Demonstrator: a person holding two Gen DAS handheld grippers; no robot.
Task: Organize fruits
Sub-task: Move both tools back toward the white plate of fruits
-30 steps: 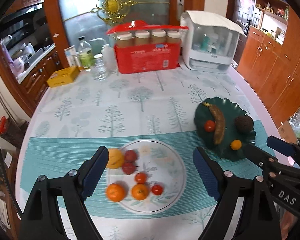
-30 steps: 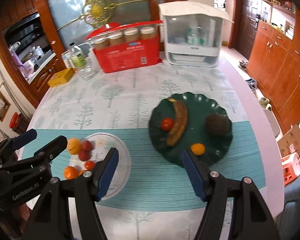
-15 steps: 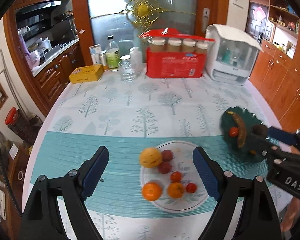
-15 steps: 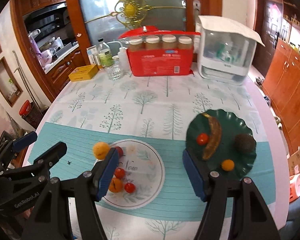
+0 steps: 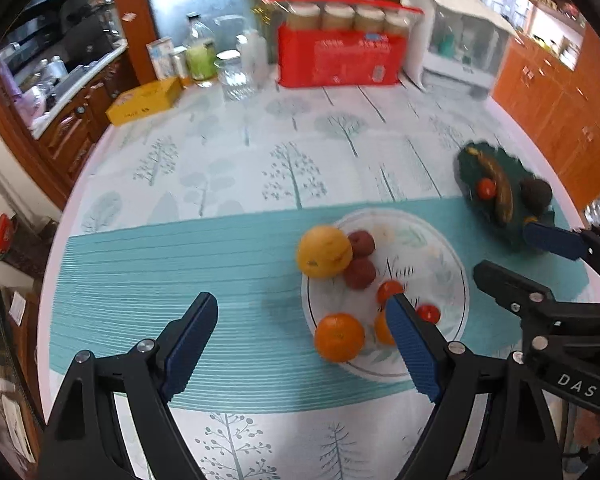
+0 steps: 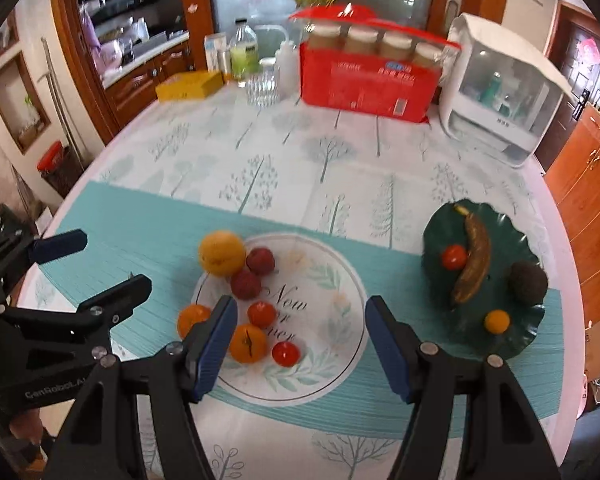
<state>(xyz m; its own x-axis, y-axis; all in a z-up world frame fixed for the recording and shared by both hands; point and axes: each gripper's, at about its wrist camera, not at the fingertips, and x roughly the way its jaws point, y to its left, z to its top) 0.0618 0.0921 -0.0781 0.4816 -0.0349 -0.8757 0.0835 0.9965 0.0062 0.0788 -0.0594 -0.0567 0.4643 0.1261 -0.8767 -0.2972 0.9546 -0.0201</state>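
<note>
Two plates on the round table, both on or at the teal band of the tablecloth (image 6: 148, 224).

White plate (image 6: 332, 280), count of fruit: 7.
- 1 large yellow-orange fruit (image 6: 222, 253), at 10 o'clock, overhanging the rim.
- 2 dark red round fruits (image 6: 260, 261), touching each other, just beside the yellow one.
- 2 oranges (image 6: 248, 343): one inside the plate near 7 o'clock, the other at the 8 o'clock rim, partly behind a gripper finger.
- 2 small red tomatoes (image 6: 285, 353): one near centre, one at 6 o'clock.

Green scalloped plate (image 6: 512, 344), well apart at 3 o'clock of the white plate, count: 4.
- 1 brown-spotted banana (image 6: 473, 258), lengthwise 12 to 6.
- 1 small tomato (image 6: 454, 257), touching the banana on its 9 o'clock side.
- 1 dark rough-skinned fruit (image 6: 527, 282) at 3 o'clock.
- 1 small orange fruit (image 6: 497, 321) at 5 o'clock.

Tongs: left gripper (image 5: 300, 342) released, jaws wide, nothing between the pads; it hangs over the teal band at the 9 o'clock edge of the white plate. Right gripper (image 6: 300, 342) also released and empty, over the lower half of the white plate.

Far edge of table, 12 o'clock: 1 red box (image 6: 366, 84) with 4 jars, 1 white cabinet (image 6: 504, 92), 1 yellow box (image 6: 190, 85), 1 glass (image 6: 263, 87); bottles behind, number unclear.
</note>
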